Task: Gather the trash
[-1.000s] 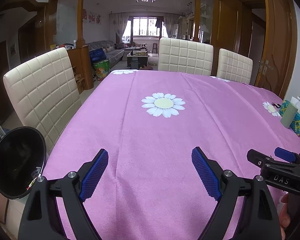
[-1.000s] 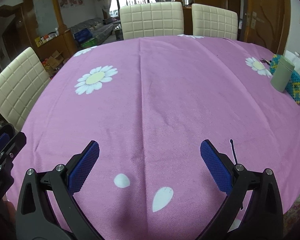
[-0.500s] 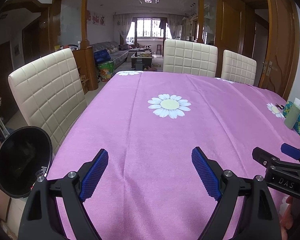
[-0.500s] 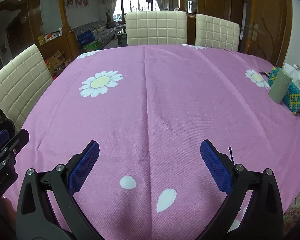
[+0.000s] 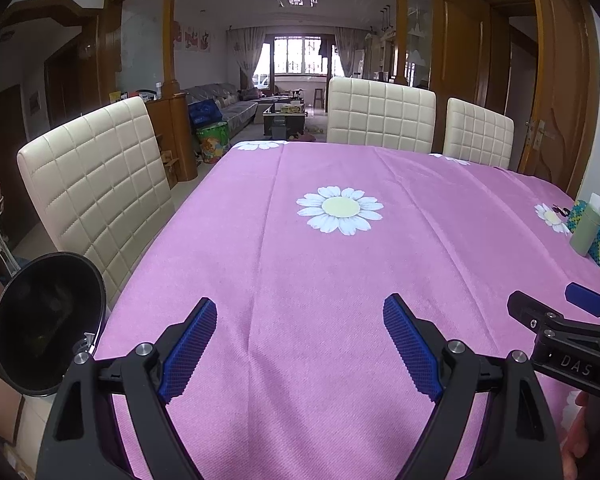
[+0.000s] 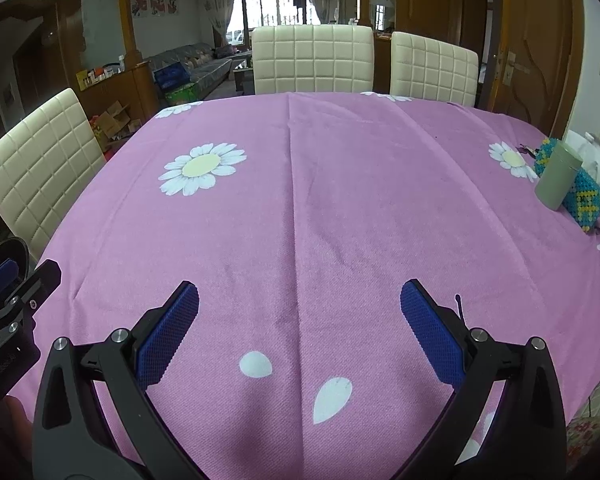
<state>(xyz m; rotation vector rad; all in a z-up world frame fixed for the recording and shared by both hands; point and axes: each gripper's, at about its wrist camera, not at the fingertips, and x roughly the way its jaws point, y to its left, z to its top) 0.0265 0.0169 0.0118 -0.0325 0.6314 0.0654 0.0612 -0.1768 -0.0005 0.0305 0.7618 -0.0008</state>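
Note:
My left gripper [image 5: 300, 320] is open and empty above the near edge of a table with a pink daisy tablecloth [image 5: 340, 264]. My right gripper [image 6: 298, 304] is open and empty above the same cloth [image 6: 340, 200]. Each gripper shows at the edge of the other's view: the right one in the left wrist view [image 5: 560, 320], the left one in the right wrist view [image 6: 16, 280]. A black bin opening [image 5: 46, 320] sits off the table's left edge, beside the left gripper. A thin dark stick [image 6: 460, 310] lies on the cloth by the right gripper's right finger. No other trash shows.
A grey-green cylinder [image 6: 558, 178] and a beaded box [image 6: 584, 196] stand at the table's right edge. Cream padded chairs stand at the left [image 5: 96, 192] and far side [image 5: 380, 116]. A living room lies beyond.
Both grippers have tilted up a little, so the far room and chairs sit lower and larger in view. The jaws stayed open.

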